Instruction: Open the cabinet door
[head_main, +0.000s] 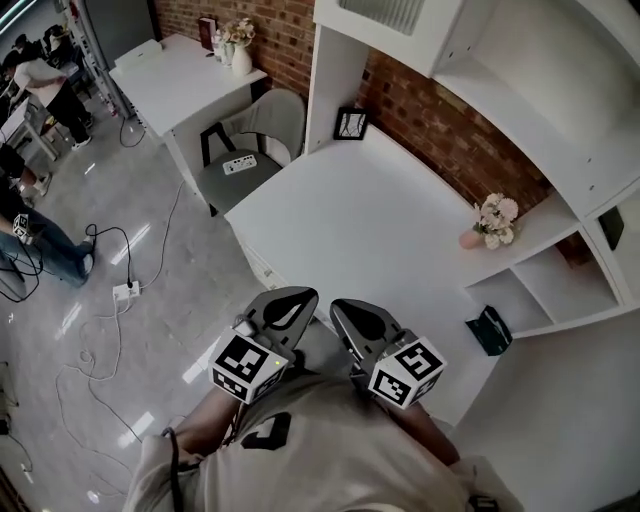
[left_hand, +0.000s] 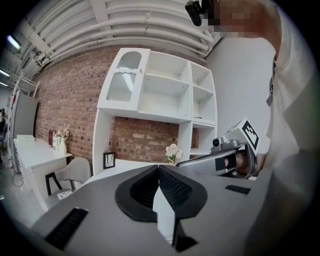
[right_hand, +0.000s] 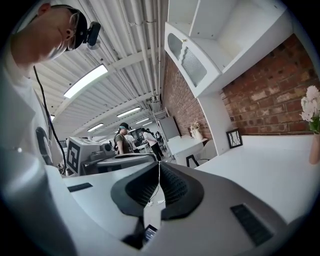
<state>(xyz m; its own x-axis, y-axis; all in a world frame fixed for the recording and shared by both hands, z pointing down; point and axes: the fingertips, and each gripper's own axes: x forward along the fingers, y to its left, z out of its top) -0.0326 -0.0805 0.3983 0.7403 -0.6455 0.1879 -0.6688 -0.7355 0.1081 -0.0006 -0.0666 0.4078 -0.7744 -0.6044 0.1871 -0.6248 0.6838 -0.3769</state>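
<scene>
The white wall cabinet's door (left_hand: 125, 80), with an arched ribbed-glass panel, is closed at the upper left of the shelf unit; it also shows in the right gripper view as the door (right_hand: 192, 60) and at the top edge of the head view as the door (head_main: 385, 10). My left gripper (head_main: 296, 297) and right gripper (head_main: 350, 310) are held side by side at the near edge of the white desk (head_main: 350, 215), far below the door. Both are shut and hold nothing. The left gripper's fingertips (left_hand: 158, 167) meet, as do the right gripper's (right_hand: 159, 164).
On the desk stand a small black picture frame (head_main: 350, 124) and a pink vase of flowers (head_main: 492, 222). A grey chair (head_main: 250, 150) sits at the desk's left end. A dark box (head_main: 489, 330) is in a lower shelf. Cables and a power strip (head_main: 125, 292) lie on the floor; people stand far left.
</scene>
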